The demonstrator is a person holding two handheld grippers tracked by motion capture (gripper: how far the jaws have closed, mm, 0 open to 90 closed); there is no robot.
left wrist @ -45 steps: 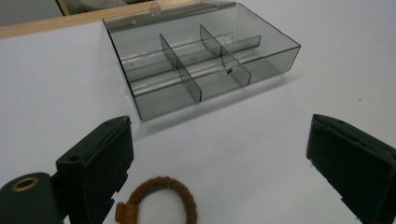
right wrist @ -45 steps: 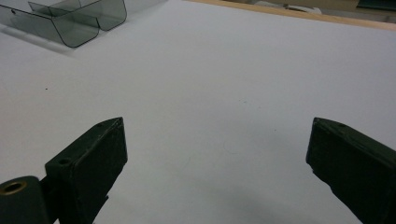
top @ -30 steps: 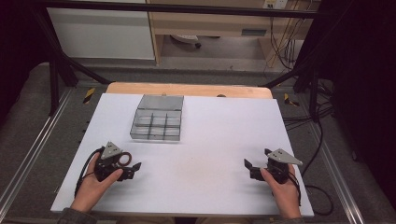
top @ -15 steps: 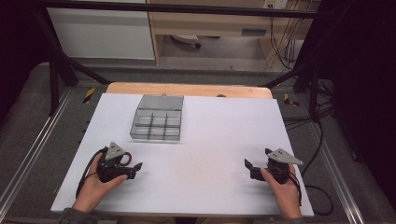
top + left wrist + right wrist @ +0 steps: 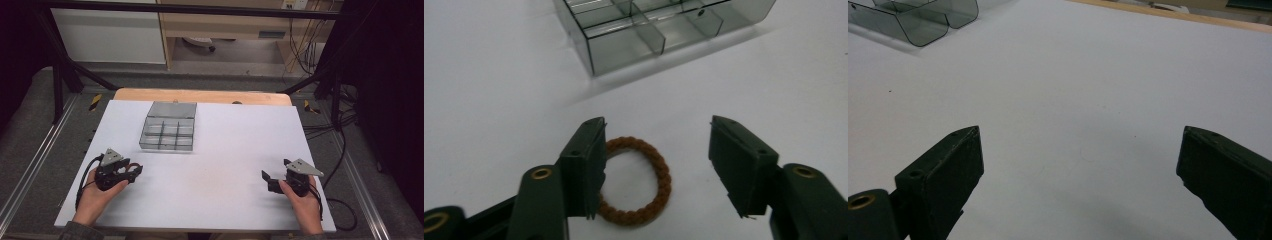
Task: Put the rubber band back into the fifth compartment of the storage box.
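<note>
In the high view, the left gripper [image 5: 134, 172] rests on the white table [image 5: 225, 145] near its front left corner, held in the person's left hand [image 5: 92, 197]. Farther back on the table stands a clear compartment box [image 5: 167, 126], well apart from the left gripper. The right gripper [image 5: 266, 178] sits near the front right edge.

In the left gripper view, a brown braided hair tie [image 5: 636, 180] lies flat on the table between the jaws. Its left side is tucked against or behind one jaw; whether they touch cannot be told. The other jaw stands clear of the ring, so the hair tie is not yet gripped. The jaws have just been closing and are about half apart.

In the right gripper view, the right gripper [image 5: 1080, 165] has its jaws spread wide over bare table, holding nothing.
</note>
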